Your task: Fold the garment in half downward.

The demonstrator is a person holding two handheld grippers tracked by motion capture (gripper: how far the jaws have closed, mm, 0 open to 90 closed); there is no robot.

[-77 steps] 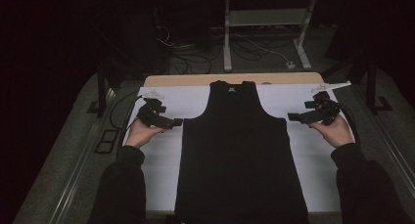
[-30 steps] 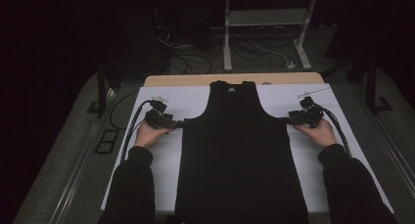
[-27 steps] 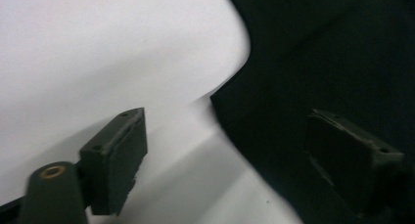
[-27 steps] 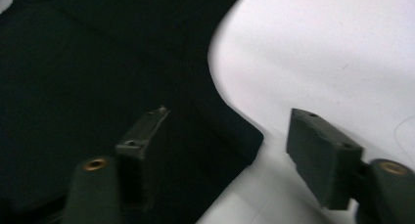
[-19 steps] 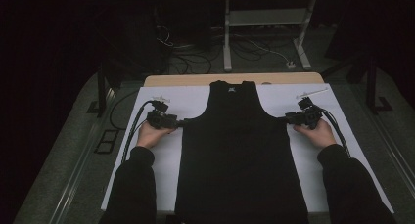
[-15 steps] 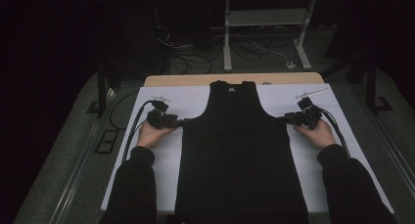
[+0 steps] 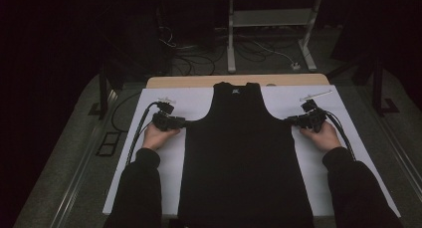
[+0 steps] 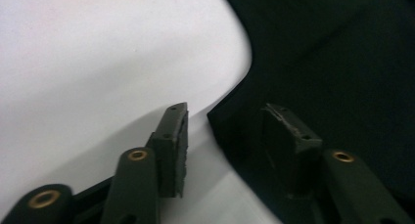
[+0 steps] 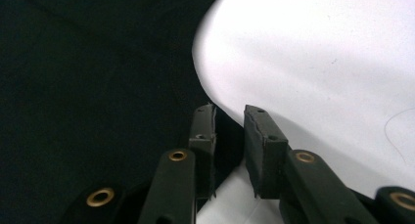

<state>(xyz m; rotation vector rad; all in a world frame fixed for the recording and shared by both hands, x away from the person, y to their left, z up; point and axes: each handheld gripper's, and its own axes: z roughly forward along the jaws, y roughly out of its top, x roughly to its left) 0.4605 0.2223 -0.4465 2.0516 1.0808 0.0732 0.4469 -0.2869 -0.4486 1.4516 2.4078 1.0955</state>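
A black sleeveless top [image 7: 244, 158] lies flat on a white sheet [image 7: 169, 158], neck toward the far side. My left gripper [image 7: 185, 122] rests at its left armhole corner. In the left gripper view the left gripper [image 8: 225, 133] is open wide, the top's [image 8: 342, 62] edge lying between its jaws over the sheet [image 8: 98, 62]. My right gripper [image 7: 291, 120] sits at the right armhole corner. In the right gripper view the right gripper [image 9: 229, 136] has its jaws close together with a small gap, a corner of the top [image 9: 88, 77] between them on the sheet [image 9: 318, 53].
A wooden table edge [image 7: 239, 81] shows beyond the sheet. Behind it stand a metal frame [image 7: 268, 19] and floor cables [image 7: 199, 58]. A floor socket [image 7: 107, 143] lies left of the table. Bare sheet runs along both sides of the top.
Both hands have slid inward, from the outer sheet to the top's armhole corners. Over the last half second they have held nearly still.
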